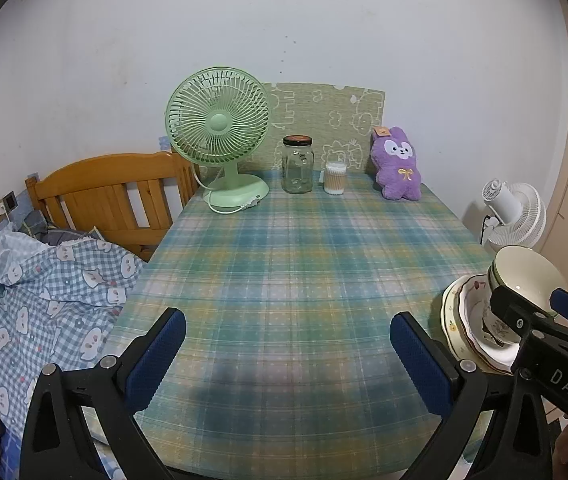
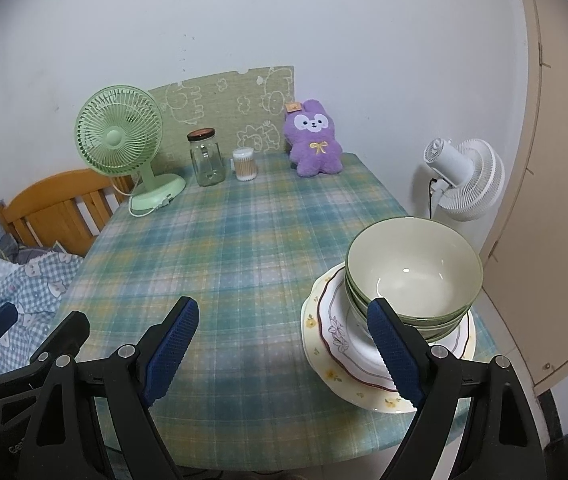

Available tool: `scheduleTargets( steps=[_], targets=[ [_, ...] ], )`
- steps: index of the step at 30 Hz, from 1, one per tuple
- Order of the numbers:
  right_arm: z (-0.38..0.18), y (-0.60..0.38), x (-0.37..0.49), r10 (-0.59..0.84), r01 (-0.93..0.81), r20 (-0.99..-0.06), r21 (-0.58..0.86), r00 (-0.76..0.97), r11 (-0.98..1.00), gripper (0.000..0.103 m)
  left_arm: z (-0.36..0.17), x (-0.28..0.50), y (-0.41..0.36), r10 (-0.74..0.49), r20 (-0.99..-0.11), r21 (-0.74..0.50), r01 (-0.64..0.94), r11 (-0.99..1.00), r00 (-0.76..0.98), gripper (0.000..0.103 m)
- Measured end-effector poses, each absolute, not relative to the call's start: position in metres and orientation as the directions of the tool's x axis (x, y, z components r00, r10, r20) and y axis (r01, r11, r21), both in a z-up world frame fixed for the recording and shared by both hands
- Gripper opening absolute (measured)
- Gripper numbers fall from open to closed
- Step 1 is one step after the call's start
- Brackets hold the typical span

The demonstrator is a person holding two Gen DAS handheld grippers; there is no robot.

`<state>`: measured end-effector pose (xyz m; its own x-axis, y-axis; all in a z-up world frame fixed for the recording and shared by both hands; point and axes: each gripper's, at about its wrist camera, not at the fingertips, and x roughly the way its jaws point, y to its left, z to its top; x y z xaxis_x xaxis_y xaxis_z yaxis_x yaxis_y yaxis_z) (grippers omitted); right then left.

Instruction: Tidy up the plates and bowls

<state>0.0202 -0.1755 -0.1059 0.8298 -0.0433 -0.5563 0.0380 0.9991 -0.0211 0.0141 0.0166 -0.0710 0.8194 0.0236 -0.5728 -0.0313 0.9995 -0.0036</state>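
A stack of green-rimmed cream bowls (image 2: 414,276) sits on a red-rimmed floral plate (image 2: 338,332), which lies on a larger cream plate (image 2: 324,372) with yellow flowers, at the near right of the plaid-covered table (image 2: 243,248). The stack also shows in the left wrist view (image 1: 480,320), partly hidden by the right gripper. My right gripper (image 2: 284,344) is open and empty, just left of the stack, its right finger in front of the plates. My left gripper (image 1: 288,360) is open and empty over the table's near edge.
At the back stand a green desk fan (image 1: 219,140), a glass jar (image 1: 298,164), a tub of cotton swabs (image 1: 336,178) and a purple plush rabbit (image 1: 398,164). A wooden bed frame (image 1: 111,196) and checked bedding (image 1: 51,280) lie left. A white fan (image 2: 464,178) stands right.
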Motion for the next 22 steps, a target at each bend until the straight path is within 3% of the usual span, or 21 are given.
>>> scheduleTargets(
  steps=[22],
  targets=[
    [-0.1038, -0.1755, 0.0279, -0.038, 0.029, -0.574, -0.024, 0.818, 0.999, 0.088, -0.0665, 0.0169, 0.0141, 0.03, -0.582, -0.005, -0.041, 0.999, 0.813, 0.103]
  ],
)
